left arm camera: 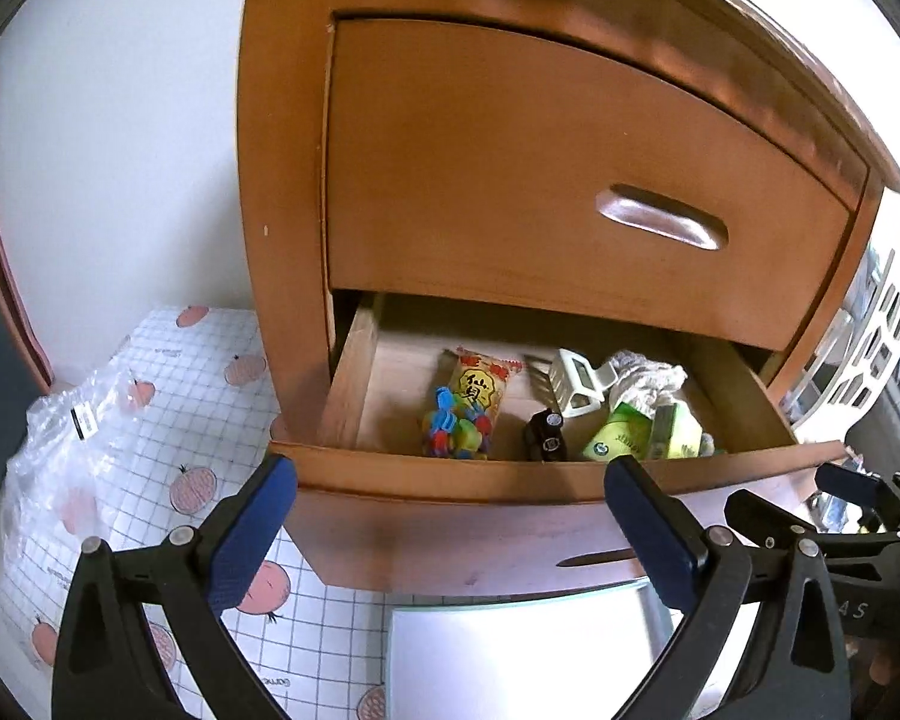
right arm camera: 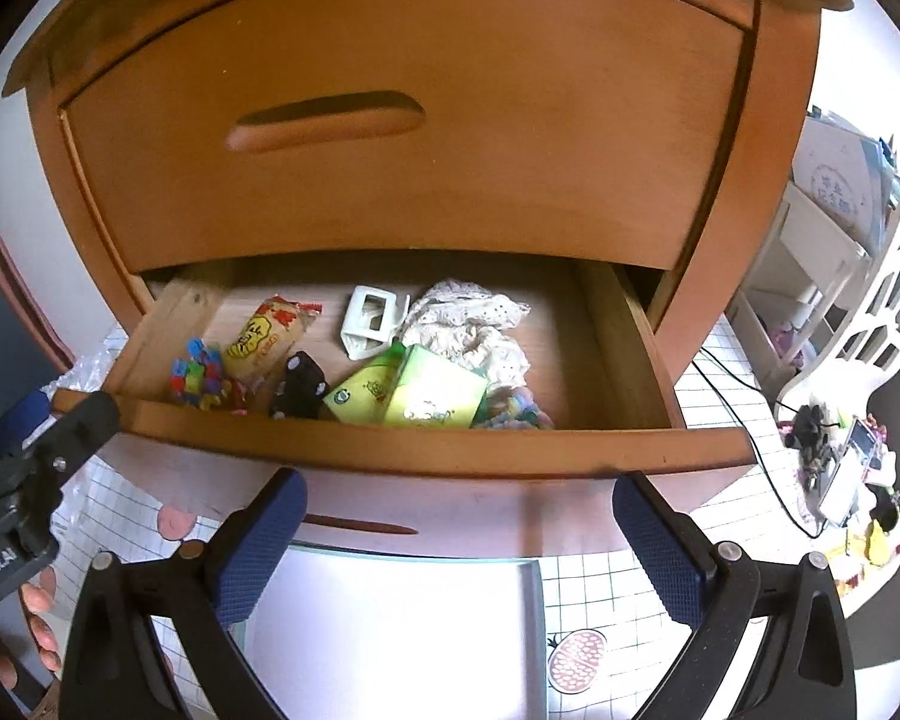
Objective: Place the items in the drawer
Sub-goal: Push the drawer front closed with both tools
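The wooden nightstand's lower drawer (left arm camera: pixel 450 471) (right arm camera: pixel 426 438) stands pulled out. Inside lie a yellow snack packet (left arm camera: pixel 480 387) (right arm camera: pixel 264 336), colourful clips (left arm camera: pixel 456 426) (right arm camera: pixel 198 375), a small black object (left arm camera: pixel 546 435) (right arm camera: pixel 300 390), a white plastic holder (left arm camera: pixel 576 381) (right arm camera: pixel 369 321), green packets (left arm camera: pixel 636 435) (right arm camera: pixel 414 393) and a crumpled white cloth (left arm camera: pixel 648 375) (right arm camera: pixel 474 330). My left gripper (left arm camera: pixel 450 510) is open just in front of the drawer's front edge, with nothing between its blue pads. My right gripper (right arm camera: pixel 459 531) is open too and holds nothing.
The upper drawer (left arm camera: pixel 570 180) (right arm camera: pixel 390 120) is closed. A white tray (left arm camera: pixel 528 654) (right arm camera: pixel 390 630) lies on the checked fruit-print mat (left arm camera: pixel 198 396) below the drawer. A plastic bag (left arm camera: pixel 60 432) lies at left. A white lattice basket (right arm camera: pixel 882 312), a cable and clutter are at right.
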Motion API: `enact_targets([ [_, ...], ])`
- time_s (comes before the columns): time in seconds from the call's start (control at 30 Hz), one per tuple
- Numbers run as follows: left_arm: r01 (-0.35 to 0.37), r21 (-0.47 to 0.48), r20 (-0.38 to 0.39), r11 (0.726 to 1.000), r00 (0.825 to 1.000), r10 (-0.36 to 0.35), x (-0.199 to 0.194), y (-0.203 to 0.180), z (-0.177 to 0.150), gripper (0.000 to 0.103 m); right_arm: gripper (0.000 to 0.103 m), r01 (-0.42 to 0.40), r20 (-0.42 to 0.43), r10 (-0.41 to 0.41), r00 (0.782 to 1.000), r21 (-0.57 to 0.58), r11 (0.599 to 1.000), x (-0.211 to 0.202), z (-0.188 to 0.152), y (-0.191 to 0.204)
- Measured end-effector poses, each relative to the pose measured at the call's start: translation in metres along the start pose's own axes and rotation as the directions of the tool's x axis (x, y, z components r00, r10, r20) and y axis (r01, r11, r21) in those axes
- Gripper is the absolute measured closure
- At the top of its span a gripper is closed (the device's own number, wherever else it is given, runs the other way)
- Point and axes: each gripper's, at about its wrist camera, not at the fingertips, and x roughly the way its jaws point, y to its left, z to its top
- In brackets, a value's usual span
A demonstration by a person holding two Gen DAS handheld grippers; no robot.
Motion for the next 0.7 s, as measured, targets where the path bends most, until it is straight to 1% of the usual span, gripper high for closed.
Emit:
enact_targets([
  [0.2,-0.033,0.049,0.029,0.998,0.999,0.032,0.005,-0.009,0.000,0.001,0.000,-0.004,-0.026,0.005,1.000,0.032,0.999,0.011,-0.004,-0.007],
  [0.27,-0.048,0.056,0.033,0.997,0.998,0.046,0.007,-0.010,0.000,0.001,0.000,-0.006,-0.030,0.007,1.000,0.038,0.999,0.014,-0.003,-0.008],
  [0.33,-0.042,0.042,0.033,0.998,0.999,0.041,0.009,-0.010,0.000,0.001,0.000,-0.003,-0.028,0.003,1.000,0.031,1.000,0.015,-0.002,-0.007],
  [0.43,-0.028,0.032,0.027,0.999,0.999,0.028,0.014,-0.009,-0.001,0.001,0.000,-0.001,-0.025,0.002,1.000,0.034,0.999,0.020,0.003,-0.006],
  [0.57,-0.043,0.044,0.000,0.998,0.999,0.043,0.030,-0.010,0.003,0.001,0.000,0.000,-0.020,0.000,1.000,0.028,1.000,0.029,0.013,-0.005],
  [0.7,-0.055,0.038,-0.002,0.998,0.998,0.055,0.044,-0.008,0.012,0.001,0.000,0.005,-0.019,-0.004,1.000,0.028,1.000,0.039,0.024,-0.004],
])
